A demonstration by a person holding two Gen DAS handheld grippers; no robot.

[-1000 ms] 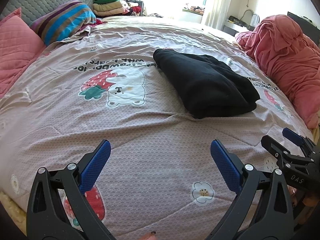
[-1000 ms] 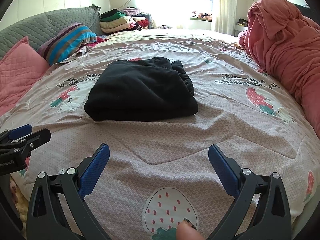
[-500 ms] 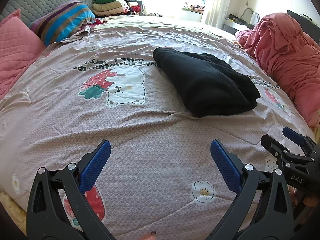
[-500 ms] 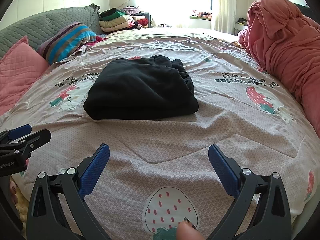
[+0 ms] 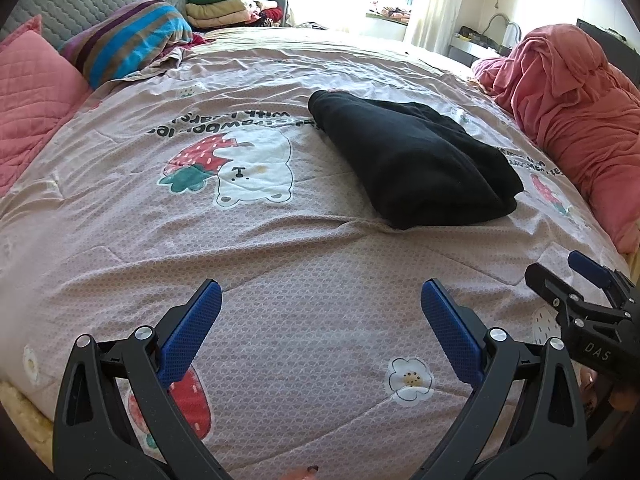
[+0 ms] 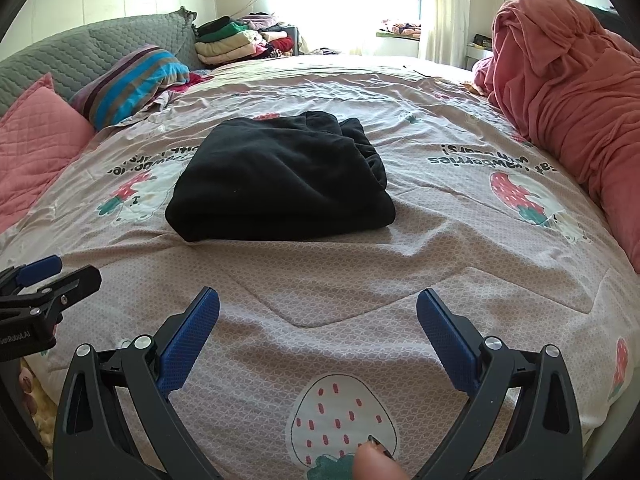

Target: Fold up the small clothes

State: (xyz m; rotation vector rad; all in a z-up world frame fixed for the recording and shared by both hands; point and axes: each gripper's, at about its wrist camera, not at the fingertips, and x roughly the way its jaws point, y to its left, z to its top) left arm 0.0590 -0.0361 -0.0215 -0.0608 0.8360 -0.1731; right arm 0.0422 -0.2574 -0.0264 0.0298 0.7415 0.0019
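With both tools held low over the near edge of the bed (image 6: pixel 320 292), the left gripper (image 5: pixel 320 320) and the right gripper (image 6: pixel 318 324) stand wide open and empty, blue pads (image 6: pixel 188 344) well apart above the strawberry-print quilt (image 5: pixel 260 280). Each tool shows at the margin of the other's view, side by side, neither touching cloth. A fingertip (image 6: pixel 376 464) of the person shows at the bottom of the right view.

Farther in, near the middle of the bed, lies the black garment (image 6: pixel 280 180), already doubled into a thick, roughly square bundle, its loose layered edges bunched on the right side. By the look of it the folding is largely done, with perhaps one more fold or some tidying left.

The risk lies in that bundle: a pinch taking only the top layer would likely peel the fold open, and a grip reaching too deep could catch the quilt beneath and drag it along. The cloth looks soft and bulky, apt to slump.

Beyond, a striped pillow (image 5: pixel 128 36) and pink cushion (image 5: pixel 36 92) sit toward the far left corner, a red blanket (image 6: pixel 568 80) heaped along the right edge, and stacked clothes (image 6: pixel 236 40) at the far end.
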